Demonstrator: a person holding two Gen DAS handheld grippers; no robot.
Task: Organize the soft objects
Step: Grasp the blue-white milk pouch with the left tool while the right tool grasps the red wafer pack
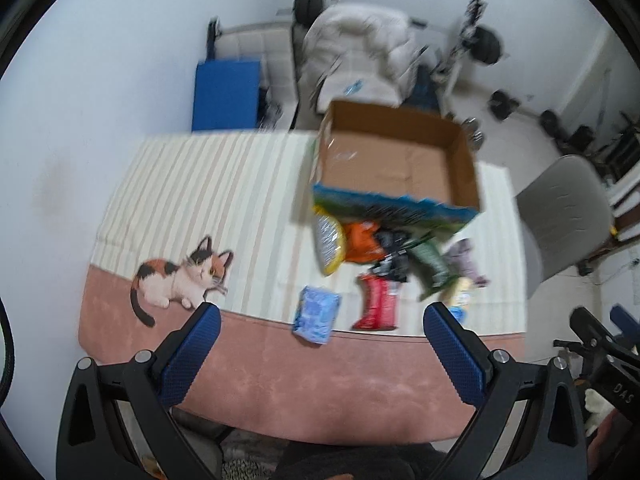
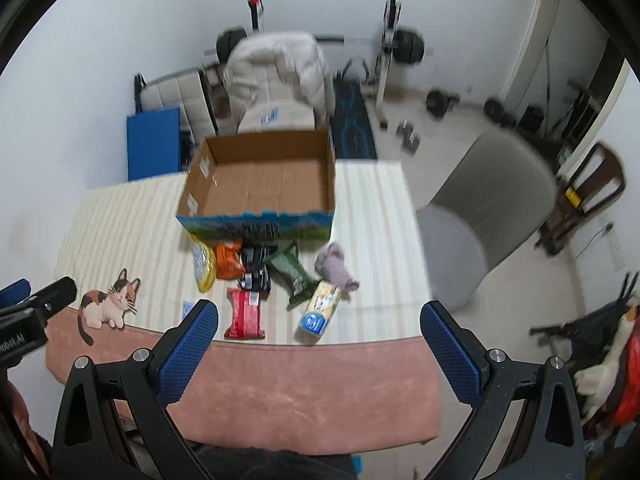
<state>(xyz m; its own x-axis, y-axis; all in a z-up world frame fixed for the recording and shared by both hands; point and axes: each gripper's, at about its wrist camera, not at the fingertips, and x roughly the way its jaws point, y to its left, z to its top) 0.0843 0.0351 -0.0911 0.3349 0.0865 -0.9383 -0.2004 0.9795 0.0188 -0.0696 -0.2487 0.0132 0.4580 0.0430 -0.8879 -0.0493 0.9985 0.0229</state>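
Observation:
An open, empty cardboard box [image 2: 260, 184] [image 1: 392, 164] stands on the striped tablecloth. In front of it lie several soft packs: a yellow pack [image 2: 201, 266], an orange pack [image 2: 229, 260], a black pack [image 2: 256, 268], a green pack [image 2: 294, 272], a red pack [image 2: 245, 314] [image 1: 378, 302], a yellow-blue pack [image 2: 322, 312], a purple cloth [image 2: 336, 266] and a light blue pack [image 1: 316, 314]. My left gripper [image 1: 320, 320] and my right gripper [image 2: 320, 320] are both open and empty, held above the table's near edge.
The tablecloth has a printed cat [image 1: 180, 276] at the left and a pink border [image 2: 300, 384] along the near edge. A grey chair [image 2: 480, 208] stands right of the table. A blue mat [image 1: 226, 94], a covered seat and weight equipment [image 2: 400, 44] are behind.

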